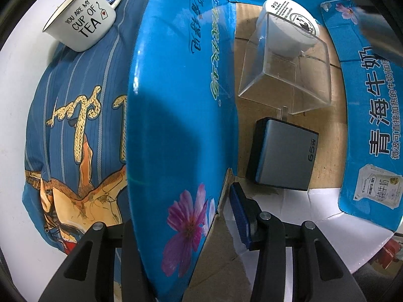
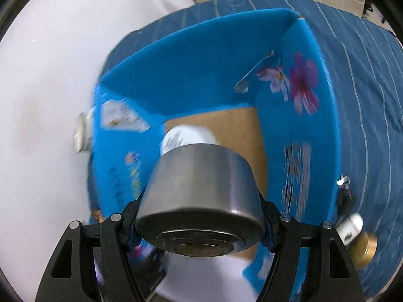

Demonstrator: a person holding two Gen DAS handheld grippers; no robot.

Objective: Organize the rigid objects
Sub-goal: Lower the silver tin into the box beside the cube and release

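Left gripper (image 1: 186, 229) pinches the blue box (image 1: 176, 100) wall, steadying it. Right gripper (image 2: 199, 216) clamps a steel cup (image 2: 199, 196) above the opening; lower it onto bare cardboard, clear of the white bowl (image 2: 187, 136).

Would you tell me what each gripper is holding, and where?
Left gripper pinches the blue carton's flap wall; right gripper clamps the steel cup across its sides.

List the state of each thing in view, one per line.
Blue carton: open, flap pinched by left gripper.
Clear plastic box: in carton, tipped.
White cup: in carton, on its side.
Grey charger: flat in carton.
Enamel mug: outside, tilted.
Steel tin: clamped in right gripper, over carton.
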